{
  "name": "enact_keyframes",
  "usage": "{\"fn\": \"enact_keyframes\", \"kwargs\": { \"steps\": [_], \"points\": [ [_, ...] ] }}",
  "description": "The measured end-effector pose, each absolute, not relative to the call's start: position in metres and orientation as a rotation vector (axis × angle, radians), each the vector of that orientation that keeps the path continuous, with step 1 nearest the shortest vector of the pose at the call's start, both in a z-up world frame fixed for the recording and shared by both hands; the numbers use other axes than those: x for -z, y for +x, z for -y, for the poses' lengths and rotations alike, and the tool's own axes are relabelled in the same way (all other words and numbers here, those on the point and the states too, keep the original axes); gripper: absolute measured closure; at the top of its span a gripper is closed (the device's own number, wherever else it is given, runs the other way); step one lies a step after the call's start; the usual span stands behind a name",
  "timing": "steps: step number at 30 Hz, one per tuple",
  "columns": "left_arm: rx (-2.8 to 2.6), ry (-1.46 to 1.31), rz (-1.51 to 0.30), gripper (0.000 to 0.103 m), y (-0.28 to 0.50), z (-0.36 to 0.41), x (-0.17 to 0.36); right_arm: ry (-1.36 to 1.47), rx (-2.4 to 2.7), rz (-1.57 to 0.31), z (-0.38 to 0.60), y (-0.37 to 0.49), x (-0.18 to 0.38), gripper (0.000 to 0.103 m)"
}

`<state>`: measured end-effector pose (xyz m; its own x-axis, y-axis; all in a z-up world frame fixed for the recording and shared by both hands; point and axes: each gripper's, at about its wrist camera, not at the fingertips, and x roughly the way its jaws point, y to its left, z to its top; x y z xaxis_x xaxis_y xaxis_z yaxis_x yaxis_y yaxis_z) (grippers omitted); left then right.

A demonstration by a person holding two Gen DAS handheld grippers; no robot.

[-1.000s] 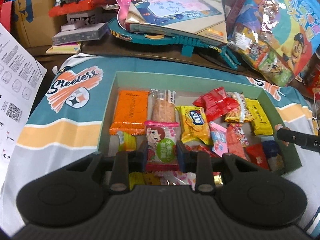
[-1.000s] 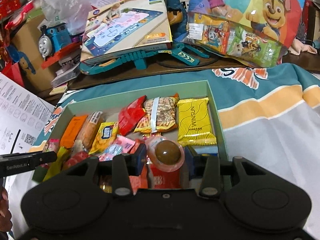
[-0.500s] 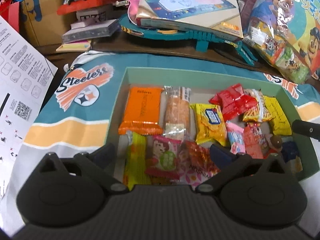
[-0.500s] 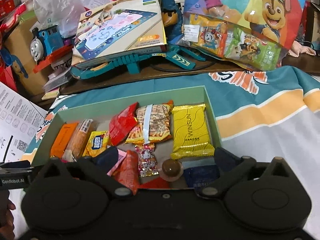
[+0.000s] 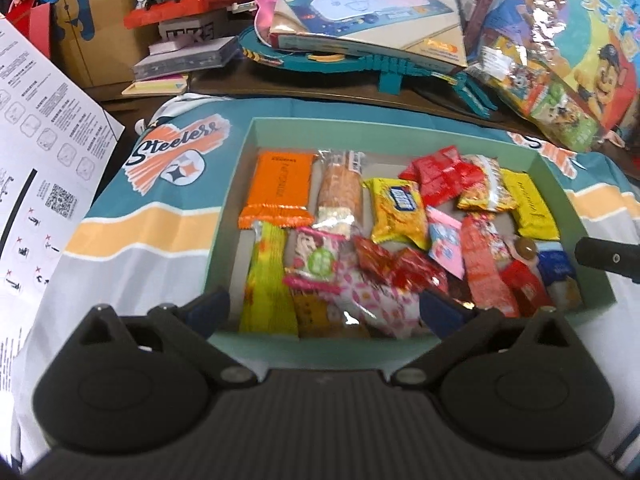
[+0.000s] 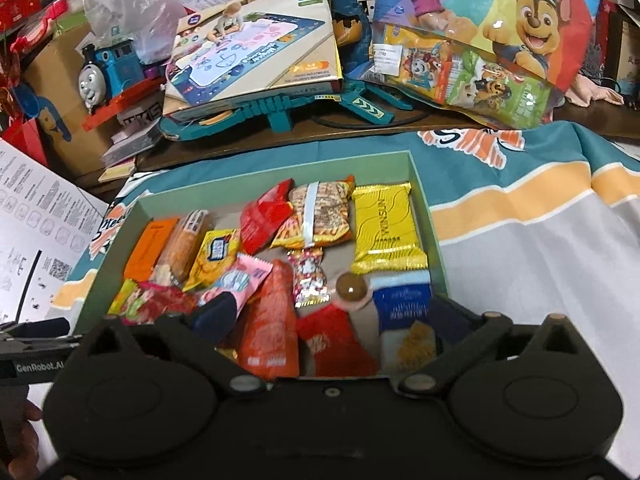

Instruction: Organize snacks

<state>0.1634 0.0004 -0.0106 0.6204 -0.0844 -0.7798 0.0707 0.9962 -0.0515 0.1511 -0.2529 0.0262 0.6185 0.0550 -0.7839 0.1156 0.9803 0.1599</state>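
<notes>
A pale green box (image 5: 404, 131) (image 6: 430, 216) on the teal cloth holds several wrapped snacks. An orange packet (image 5: 279, 190), a yellow biscuit pack (image 5: 398, 205) and a pink-and-green candy packet (image 5: 316, 260) lie in it. A round brown chocolate (image 6: 351, 287) lies near the box's front right, beside a yellow packet (image 6: 386, 228). My left gripper (image 5: 324, 312) is open and empty over the box's near edge. My right gripper (image 6: 332, 316) is open and empty over the near right part of the box. Its tip shows in the left wrist view (image 5: 608, 258).
Toys crowd the far table: a blue train (image 6: 108, 68), a drawing-mat box (image 6: 256, 44) and cartoon-dog bags (image 6: 492, 32). A printed paper sheet (image 5: 36, 120) lies to the left. The striped cloth (image 6: 540, 220) spreads right of the box.
Both grippers opened. The left one let go of the pink-and-green candy packet, the right one let go of the round chocolate. Both then drew back toward the box's near edge.
</notes>
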Motion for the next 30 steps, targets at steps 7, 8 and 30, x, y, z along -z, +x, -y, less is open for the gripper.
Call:
{"fn": "enact_keyframes", "kwargs": {
  "steps": [7, 8, 30],
  "points": [
    [0.136, -0.019, -0.888, 0.000, 0.125, 0.001, 0.000, 0.231, 0.032, -0.921, 0.251, 0.117, -0.039, 0.000],
    [0.141, -0.015, -0.888, 0.000, 0.119, 0.001, -0.001, 0.237, 0.026, -0.920, 0.250, 0.111, -0.041, 0.000],
    [0.153, 0.005, -0.877, 0.000, 0.047, -0.006, -0.003, 0.149, 0.000, -0.957, 0.232, 0.033, -0.053, 0.000]
  ]
}}
